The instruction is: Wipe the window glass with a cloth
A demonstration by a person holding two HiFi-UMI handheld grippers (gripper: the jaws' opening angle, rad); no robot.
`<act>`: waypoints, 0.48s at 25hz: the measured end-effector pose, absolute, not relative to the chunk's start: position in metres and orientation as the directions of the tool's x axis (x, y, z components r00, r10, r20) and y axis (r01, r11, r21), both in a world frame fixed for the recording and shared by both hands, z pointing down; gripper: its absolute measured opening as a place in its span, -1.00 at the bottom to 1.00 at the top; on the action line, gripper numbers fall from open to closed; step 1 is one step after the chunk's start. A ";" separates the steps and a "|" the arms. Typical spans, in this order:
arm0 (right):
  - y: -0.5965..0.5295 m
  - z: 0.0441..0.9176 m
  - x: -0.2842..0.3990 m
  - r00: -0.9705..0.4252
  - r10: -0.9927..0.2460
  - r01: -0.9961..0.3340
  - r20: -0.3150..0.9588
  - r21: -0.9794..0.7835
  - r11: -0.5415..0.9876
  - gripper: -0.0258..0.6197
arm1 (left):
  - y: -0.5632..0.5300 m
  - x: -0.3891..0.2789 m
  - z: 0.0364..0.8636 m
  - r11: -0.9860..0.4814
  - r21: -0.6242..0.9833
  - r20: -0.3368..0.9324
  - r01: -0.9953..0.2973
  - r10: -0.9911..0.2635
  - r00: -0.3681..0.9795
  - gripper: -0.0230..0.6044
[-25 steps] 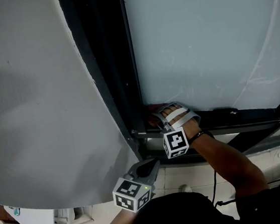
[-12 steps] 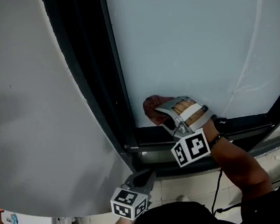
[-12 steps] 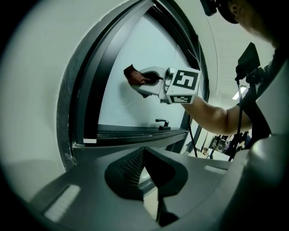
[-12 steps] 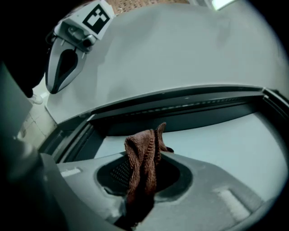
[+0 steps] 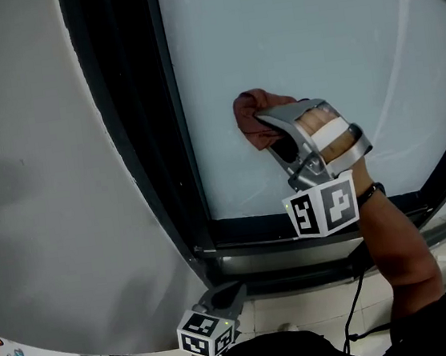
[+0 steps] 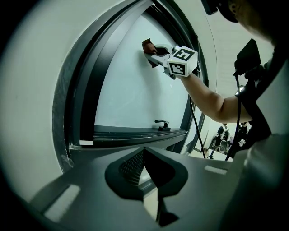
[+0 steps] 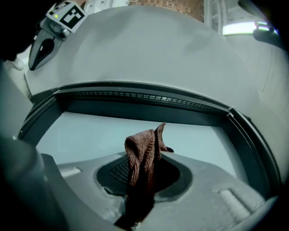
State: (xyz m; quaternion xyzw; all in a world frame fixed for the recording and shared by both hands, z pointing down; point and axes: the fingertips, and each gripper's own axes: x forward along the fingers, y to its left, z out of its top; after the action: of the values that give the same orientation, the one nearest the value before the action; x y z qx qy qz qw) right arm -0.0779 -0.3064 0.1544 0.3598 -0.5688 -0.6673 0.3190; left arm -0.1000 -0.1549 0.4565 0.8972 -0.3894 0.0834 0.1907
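Observation:
A brown knitted cloth is pressed against the pale window glass, with my right gripper shut on it. From the right gripper view the cloth stands up between the jaws in front of the glass. The left gripper view shows the same cloth high on the glass. My left gripper hangs low beside the dark frame, away from the pane; its jaws stand closed together with nothing in them.
A dark window frame borders the glass on the left and a sill runs along the bottom. A grey wall fills the left. A black handle sits on the lower frame. A cable hangs by the right arm.
My right gripper has carried the cloth up the glass, from the lower left corner by the sill to the middle of the pane. The left gripper has stayed low.

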 end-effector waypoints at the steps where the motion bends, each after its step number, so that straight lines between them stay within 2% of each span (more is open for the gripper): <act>1: -0.307 0.146 -0.077 -0.536 -0.834 0.021 -0.129 0.986 -0.165 -0.68 | -0.155 -0.101 0.457 -0.622 0.278 0.298 -0.732 -0.669 0.681 -0.87; 12: -0.325 0.120 -0.069 -0.521 -0.834 0.092 -0.179 0.960 -0.264 -0.68 | -0.158 -0.099 0.457 -0.617 0.284 0.292 -0.734 -0.673 0.679 -0.87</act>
State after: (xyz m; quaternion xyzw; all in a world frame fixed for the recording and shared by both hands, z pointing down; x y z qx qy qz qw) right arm -0.0692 -0.3246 0.1195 0.3636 -0.5108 -0.7068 0.3275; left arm -0.0993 -0.1582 0.4570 0.8958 -0.3927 0.0782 0.1927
